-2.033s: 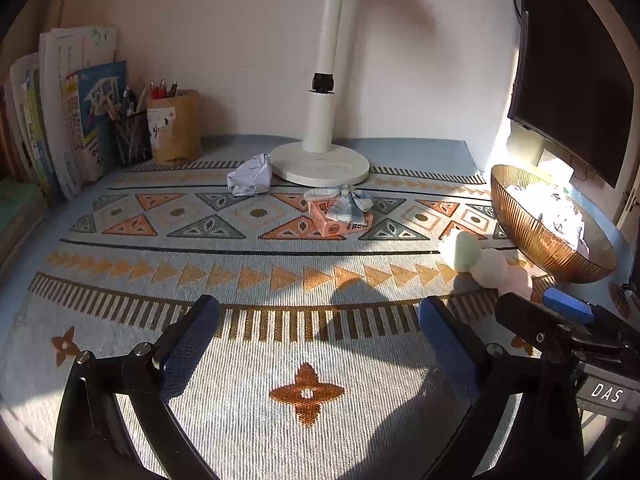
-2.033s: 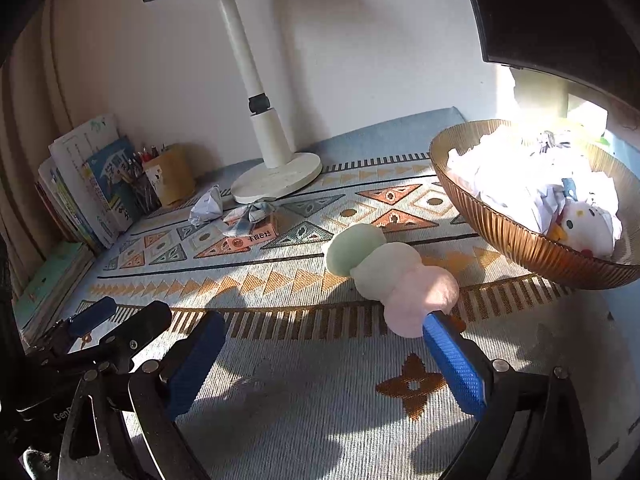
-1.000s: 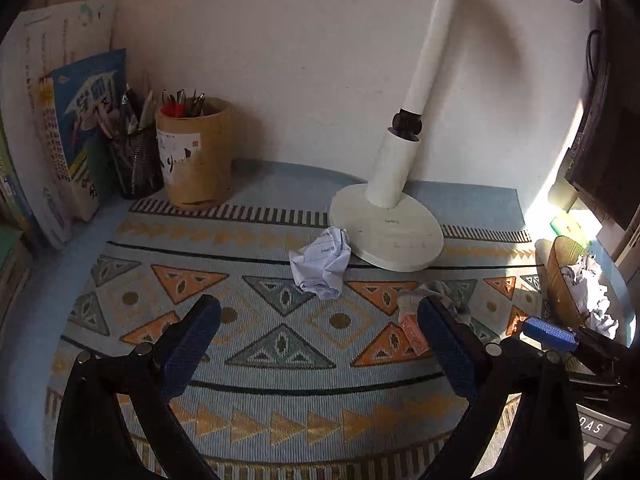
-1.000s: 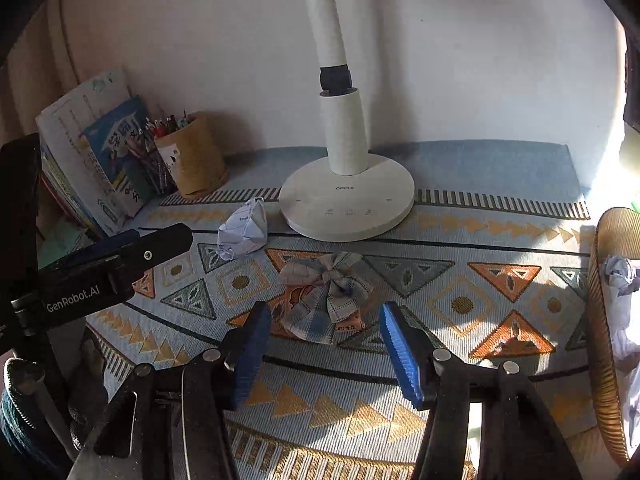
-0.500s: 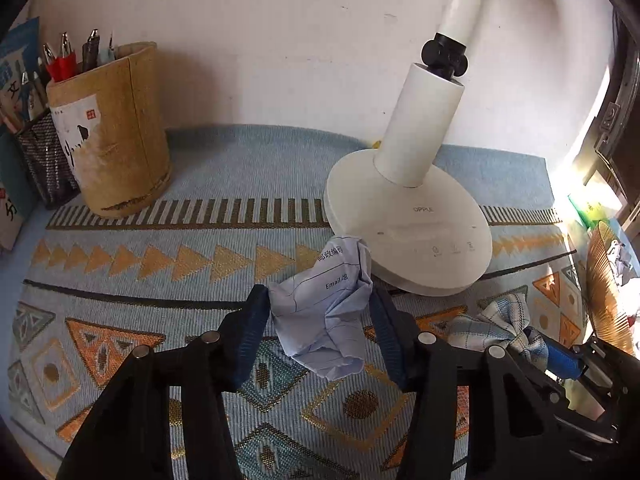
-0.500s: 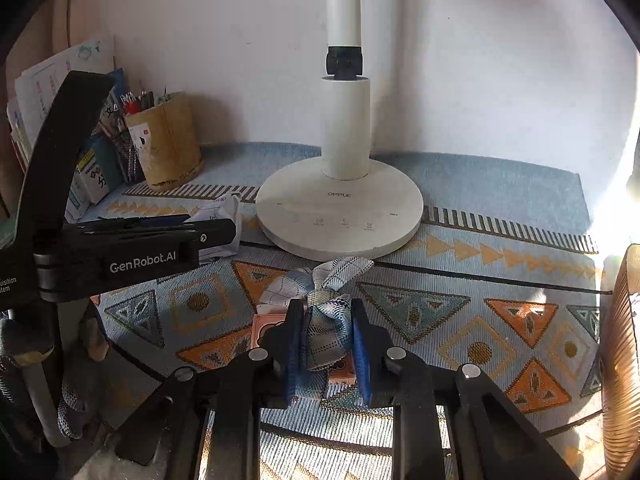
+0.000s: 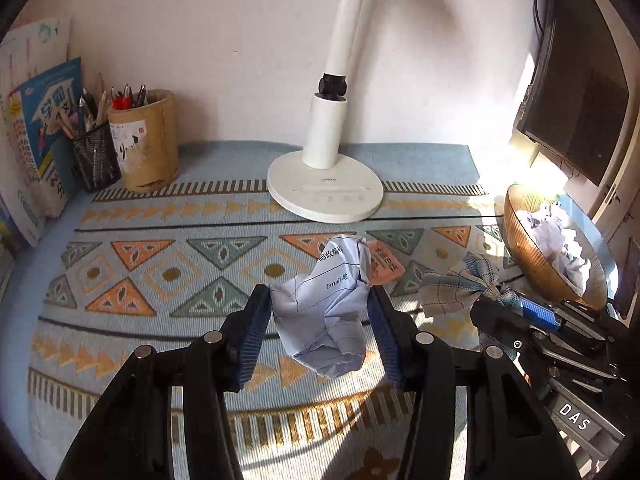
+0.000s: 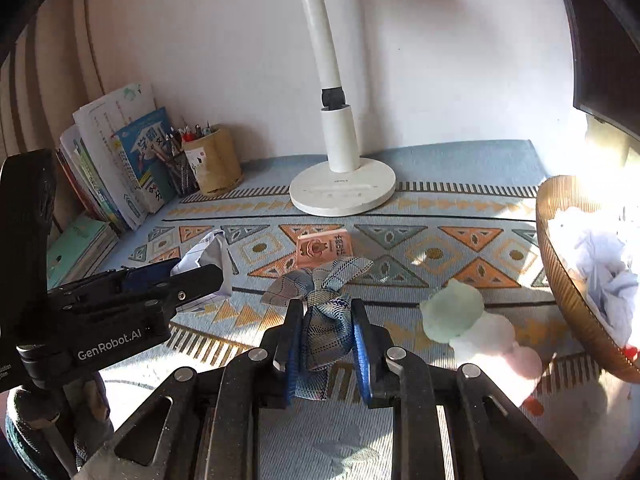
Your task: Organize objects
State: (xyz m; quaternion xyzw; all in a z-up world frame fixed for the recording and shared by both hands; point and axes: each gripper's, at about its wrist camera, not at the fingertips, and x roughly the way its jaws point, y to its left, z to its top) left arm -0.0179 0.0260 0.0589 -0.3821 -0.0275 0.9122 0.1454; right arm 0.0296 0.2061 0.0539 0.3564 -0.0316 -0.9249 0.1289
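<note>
My left gripper is shut on a crumpled paper ball and holds it above the patterned mat; the ball also shows in the right wrist view. My right gripper is shut on a blue plaid fabric bow, lifted off the mat; the bow also shows in the left wrist view. A pink card lies flat on the mat behind the bow. An amber ribbed bowl holding crumpled paper stands at the right.
A white lamp base stands at the back centre. A brown pen cup and books stand at the back left. A pastel three-ball plush lies near the bowl. A dark monitor hangs at the right.
Both grippers have lifted and pulled back from the lamp, each carrying its object. The pink card that was under the bow now lies uncovered on the mat.
</note>
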